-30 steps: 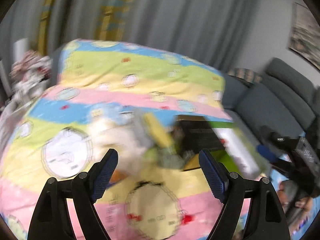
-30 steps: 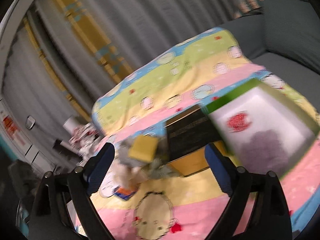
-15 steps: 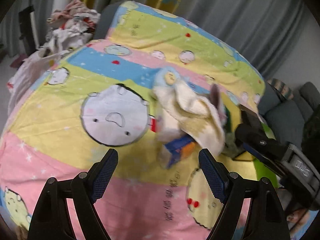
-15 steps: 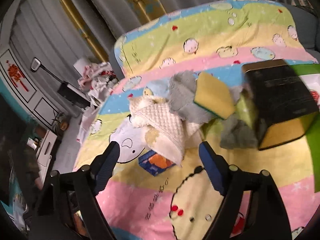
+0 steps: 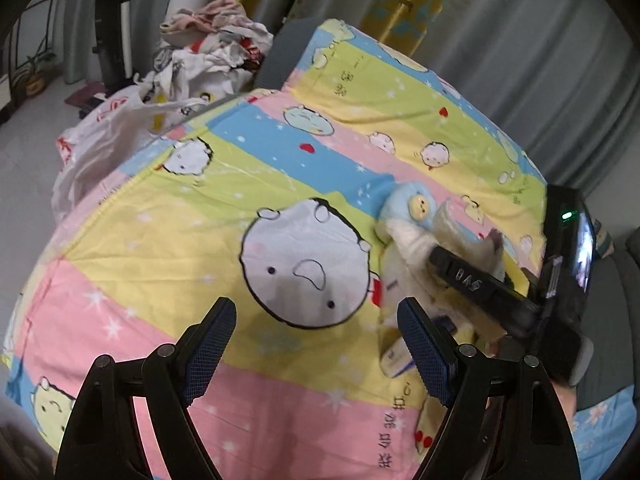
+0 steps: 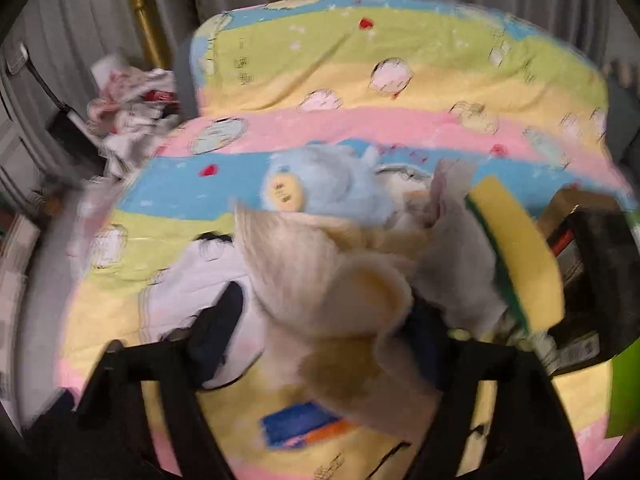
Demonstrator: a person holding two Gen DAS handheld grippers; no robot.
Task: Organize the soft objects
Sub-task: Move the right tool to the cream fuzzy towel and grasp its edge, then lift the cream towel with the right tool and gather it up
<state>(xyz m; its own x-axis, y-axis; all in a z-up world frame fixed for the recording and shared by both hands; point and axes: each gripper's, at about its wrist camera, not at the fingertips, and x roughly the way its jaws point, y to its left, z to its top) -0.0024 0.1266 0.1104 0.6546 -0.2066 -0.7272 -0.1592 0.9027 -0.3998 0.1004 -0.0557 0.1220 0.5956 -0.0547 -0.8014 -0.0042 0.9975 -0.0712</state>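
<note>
A heap of soft things lies on the striped cartoon bedsheet [image 5: 200,240]: a light blue plush [image 6: 332,188], a cream towel [image 6: 320,276], a grey cloth [image 6: 452,248] and a yellow-green sponge [image 6: 516,256]. My right gripper [image 6: 320,320] reaches into the heap. Its jaws are closing, with a fold of the cream towel between them, and they still stand wide in this blurred view. From the left wrist view, the right gripper [image 5: 440,258] pokes into the towel [image 5: 412,248] below the plush [image 5: 412,208]. My left gripper [image 5: 316,340] hangs open over bare sheet left of the heap, holding nothing.
A blue-and-orange packet [image 6: 304,424] lies under the towel's near edge. A black box [image 6: 592,280] and a green box edge [image 6: 624,392] sit right of the heap. Beyond the bed's left side are a clothes pile [image 5: 200,48] and a white plastic bag [image 5: 108,132].
Both grippers swung left and sank toward the heap. The right one has come down over the cream towel, which now fills the space between its fingers. The boxes slid to the right edge.
</note>
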